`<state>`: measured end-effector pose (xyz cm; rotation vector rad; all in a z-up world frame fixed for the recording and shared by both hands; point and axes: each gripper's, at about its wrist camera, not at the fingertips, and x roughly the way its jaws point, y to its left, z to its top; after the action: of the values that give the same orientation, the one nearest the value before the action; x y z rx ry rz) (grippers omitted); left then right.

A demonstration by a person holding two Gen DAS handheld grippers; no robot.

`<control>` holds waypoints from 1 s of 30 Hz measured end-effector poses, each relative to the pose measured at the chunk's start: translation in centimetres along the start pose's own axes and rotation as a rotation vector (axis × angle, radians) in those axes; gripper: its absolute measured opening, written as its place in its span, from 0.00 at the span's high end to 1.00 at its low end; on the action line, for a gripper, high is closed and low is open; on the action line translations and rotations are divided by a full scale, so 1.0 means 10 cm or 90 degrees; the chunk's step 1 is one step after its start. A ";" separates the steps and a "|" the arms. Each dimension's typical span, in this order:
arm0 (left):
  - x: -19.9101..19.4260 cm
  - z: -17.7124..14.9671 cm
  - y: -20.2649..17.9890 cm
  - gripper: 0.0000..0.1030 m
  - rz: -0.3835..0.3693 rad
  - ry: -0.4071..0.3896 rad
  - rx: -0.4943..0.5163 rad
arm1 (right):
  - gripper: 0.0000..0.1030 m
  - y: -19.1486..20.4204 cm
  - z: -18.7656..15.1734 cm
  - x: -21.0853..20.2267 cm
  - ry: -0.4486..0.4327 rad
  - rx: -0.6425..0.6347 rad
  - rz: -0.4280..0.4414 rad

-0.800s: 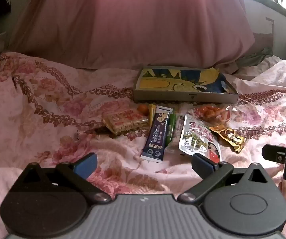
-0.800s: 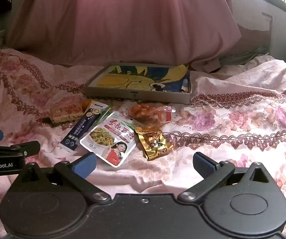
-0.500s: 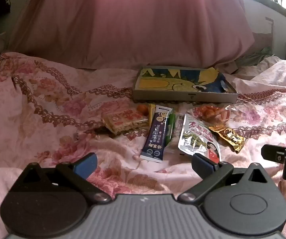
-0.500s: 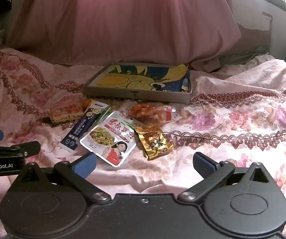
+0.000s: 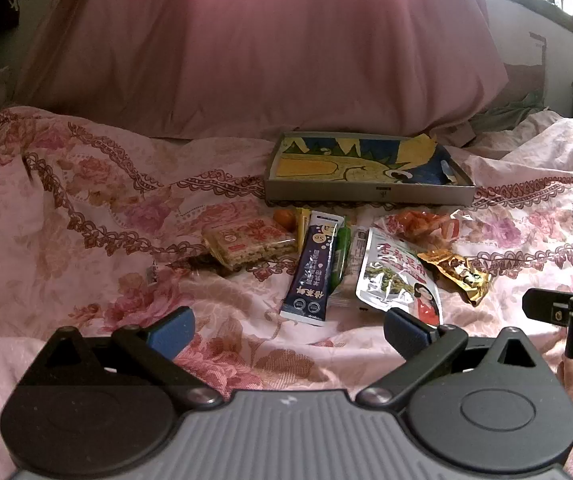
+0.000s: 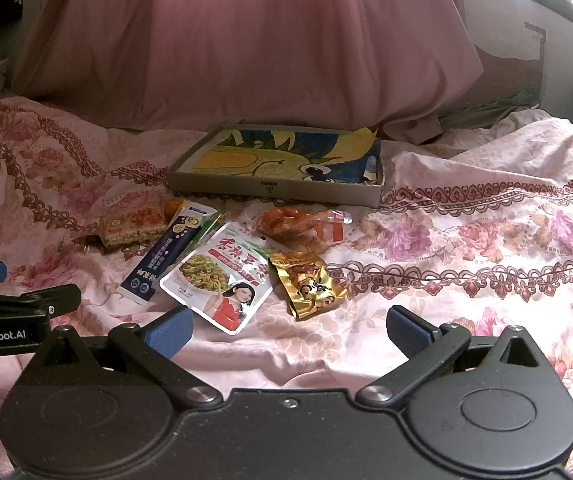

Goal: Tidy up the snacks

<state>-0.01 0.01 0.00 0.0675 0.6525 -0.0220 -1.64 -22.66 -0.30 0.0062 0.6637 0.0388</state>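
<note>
Nothing had shifted since the earlier frames: left gripper point(image 5: 286, 326) and right gripper point(image 6: 288, 326) hovered with jaws wide apart, empty. The snacks point(image 5: 314, 264) lay mid-bedspread point(image 5: 86, 240), just before the empty tray point(image 5: 366, 194). Sorting had not begun. Only the right view showed the gold packet point(image 6: 306, 284) clearly.

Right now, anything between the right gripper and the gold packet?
Nothing visible. The right gripper is open over bare bedspread, and the gold packet lies just ahead, clear of the white pouch beside it.
</note>
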 end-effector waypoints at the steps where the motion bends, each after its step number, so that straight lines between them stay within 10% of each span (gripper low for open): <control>1: 0.00 0.00 0.00 0.00 0.000 0.000 0.000 | 0.01 0.00 0.00 0.00 0.000 0.000 0.000; 30: 0.00 0.00 0.00 0.00 0.002 0.002 0.005 | 0.01 0.01 0.00 0.02 0.010 -0.007 0.005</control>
<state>-0.04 -0.01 0.00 0.0753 0.6558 -0.0219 -1.52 -22.57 -0.46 -0.0029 0.6791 0.0498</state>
